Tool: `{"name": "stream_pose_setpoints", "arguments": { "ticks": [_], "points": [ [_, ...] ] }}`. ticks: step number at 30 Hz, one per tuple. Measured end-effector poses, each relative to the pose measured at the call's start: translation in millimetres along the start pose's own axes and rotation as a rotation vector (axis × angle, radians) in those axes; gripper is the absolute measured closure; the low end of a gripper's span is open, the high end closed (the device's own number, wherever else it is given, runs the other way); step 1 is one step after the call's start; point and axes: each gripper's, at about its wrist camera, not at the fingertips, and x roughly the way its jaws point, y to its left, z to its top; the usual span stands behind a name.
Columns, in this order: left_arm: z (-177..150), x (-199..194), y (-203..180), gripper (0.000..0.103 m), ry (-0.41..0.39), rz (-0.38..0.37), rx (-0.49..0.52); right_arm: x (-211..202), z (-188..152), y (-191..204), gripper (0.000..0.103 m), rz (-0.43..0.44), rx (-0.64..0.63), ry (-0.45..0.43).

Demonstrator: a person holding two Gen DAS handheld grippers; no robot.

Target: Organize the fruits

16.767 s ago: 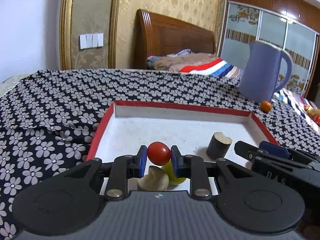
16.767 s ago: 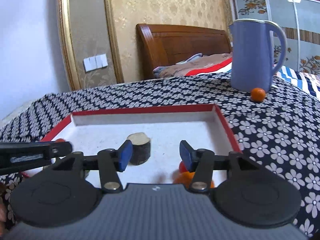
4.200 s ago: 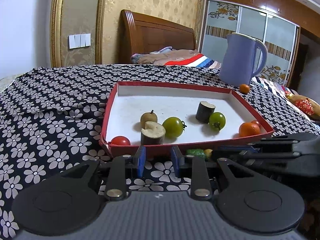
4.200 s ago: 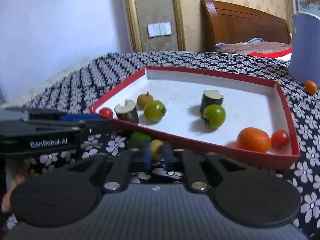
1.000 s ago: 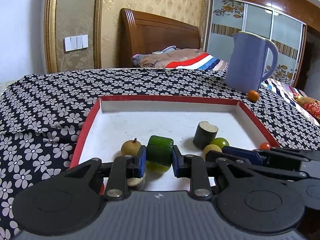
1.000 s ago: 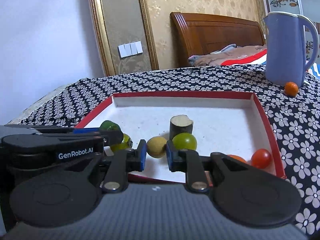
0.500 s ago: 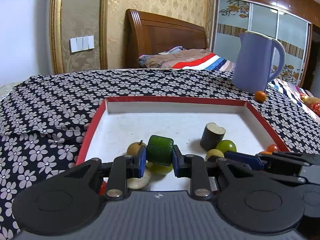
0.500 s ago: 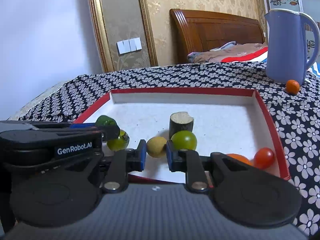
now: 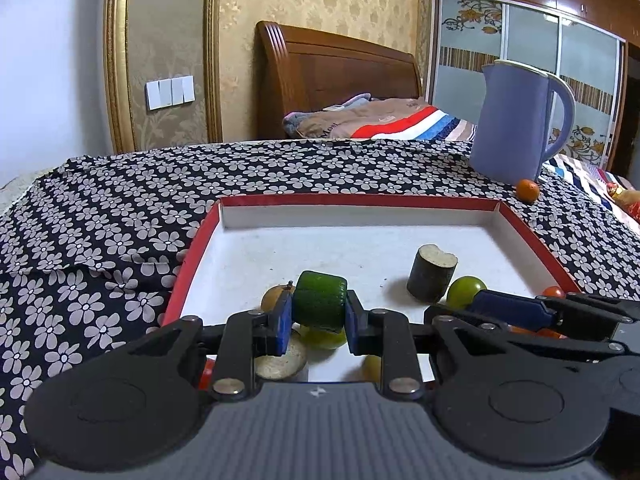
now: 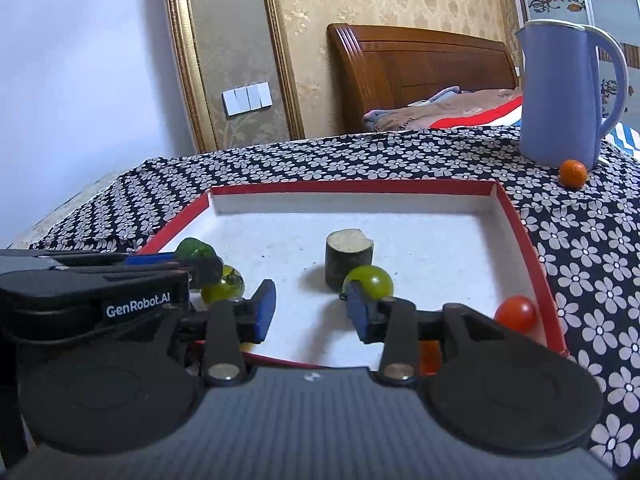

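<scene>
Pinching green cylinder fruit point(image 9: 320, 305) above red tray point(image 9: 188, 264), left gripper point(image 9: 318, 322) pads both touching it | right view: right gripper point(image 10: 311, 311) spread wide over tray, green tomato point(image 10: 370, 282) beside right pad.

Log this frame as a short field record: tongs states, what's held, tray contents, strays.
left tongs: shut on green fruit chunk, held over the near part of the tray
right tongs: open, holding nothing
tray: red rim, white floor, on the floral cloth
in tray: dark cut cylinder, green tomato, second green tomato, red tomato, brown round fruit
outside tray: small orange beside blue kettle
partly hidden: more pieces behind both tongs, type unclear
</scene>
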Motion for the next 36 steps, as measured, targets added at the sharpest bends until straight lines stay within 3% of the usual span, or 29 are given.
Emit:
{"name": "stream_pose_setpoints", "arguments": {
  "ticks": [4, 14, 22, 24, 27, 29, 31, 34, 36],
  "points": [
    [0, -1, 1, 0.077, -0.001, 0.0, -0.005, -2, -1, -1, 0.057, -0.007, 0.008, -0.007],
    [-1, -1, -1, 0.077, -0.005, 0.021, 0.01, -3, -1, -2, 0.055, -0.017, 0.012, -0.012],
    [-1, -1, 0, 0.076, -0.007, 0.03, 0.004, -3, 0, -3, 0.048, -0.024, 0.015, -0.013],
    [-3, -5, -2, 0.072, -0.016, 0.043, 0.022, -8, 0, -3, 0.046, -0.024, 0.023, -0.007],
    [-7, -15, -4, 0.064, -0.027, 0.061, 0.029, -26, 0, -2, 0.035, -0.032, 0.024, -0.027],
    [-10, -22, 0, 0.038, -0.027, 0.04, 0.006, -37, -4, -2, 0.029, -0.041, 0.023, -0.031],
    [-13, -33, 4, 0.021, -0.042, 0.014, -0.011, -46, -8, -4, 0.029, -0.034, 0.036, -0.034],
    [-21, -53, 9, 0.017, -0.099, 0.01, -0.034, -58, -15, -8, 0.029, -0.007, 0.067, -0.026],
    [-26, -60, 7, 0.017, -0.103, 0.058, -0.019, -61, -20, -6, 0.028, -0.005, 0.056, -0.016]
  ]
}}
